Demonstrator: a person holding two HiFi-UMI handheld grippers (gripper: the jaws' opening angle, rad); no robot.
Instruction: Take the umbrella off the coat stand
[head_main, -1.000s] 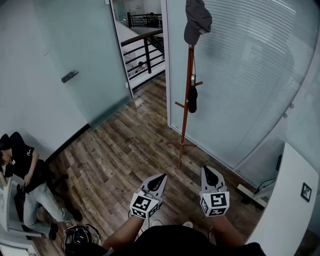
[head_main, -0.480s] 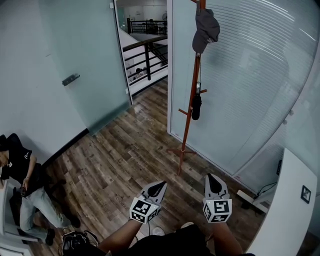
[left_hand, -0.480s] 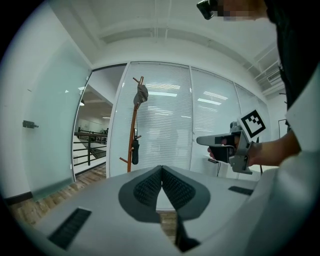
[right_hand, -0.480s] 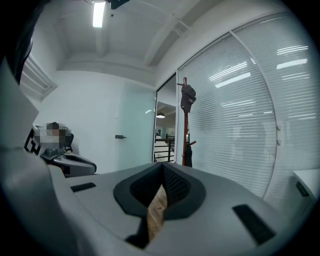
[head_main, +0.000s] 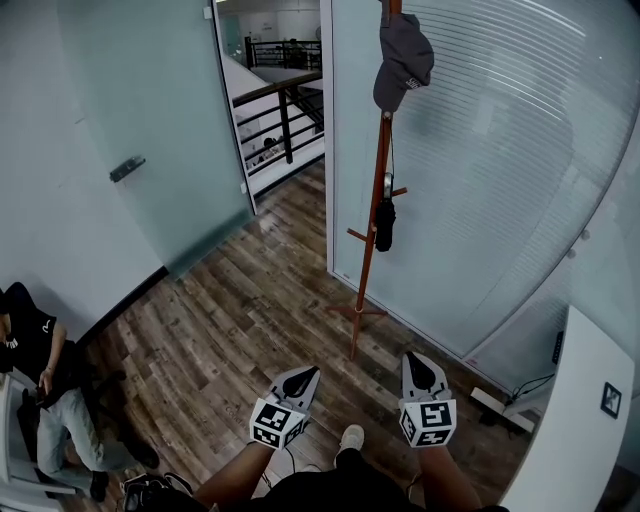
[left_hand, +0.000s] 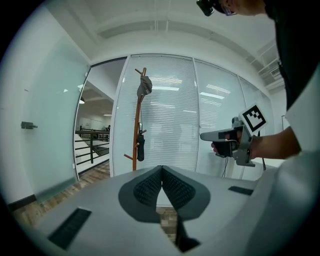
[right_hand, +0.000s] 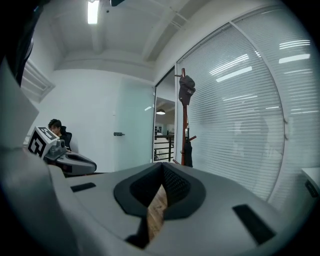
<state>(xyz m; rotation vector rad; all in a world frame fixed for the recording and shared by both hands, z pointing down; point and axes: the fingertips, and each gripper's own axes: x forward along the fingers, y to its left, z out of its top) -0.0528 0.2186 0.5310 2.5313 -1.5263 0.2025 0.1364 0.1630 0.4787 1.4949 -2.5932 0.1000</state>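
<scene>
Umbrella (head_main: 384, 224) touched neither tool: the left gripper (head_main: 303, 375) and the right gripper (head_main: 416, 362) each had jaws pressed together, empty. Well ahead, it hung folded from a peg on the coat stand (head_main: 363, 275), below what seemed a grey cap (head_main: 403, 55).

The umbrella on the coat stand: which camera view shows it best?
The head view: the umbrella hangs folded and dark beside the pole of the coat stand, unobstructed. Both gripper views show it only as a small, distant dark shape.

Bright, even lt; fisheye edges warped.
</scene>
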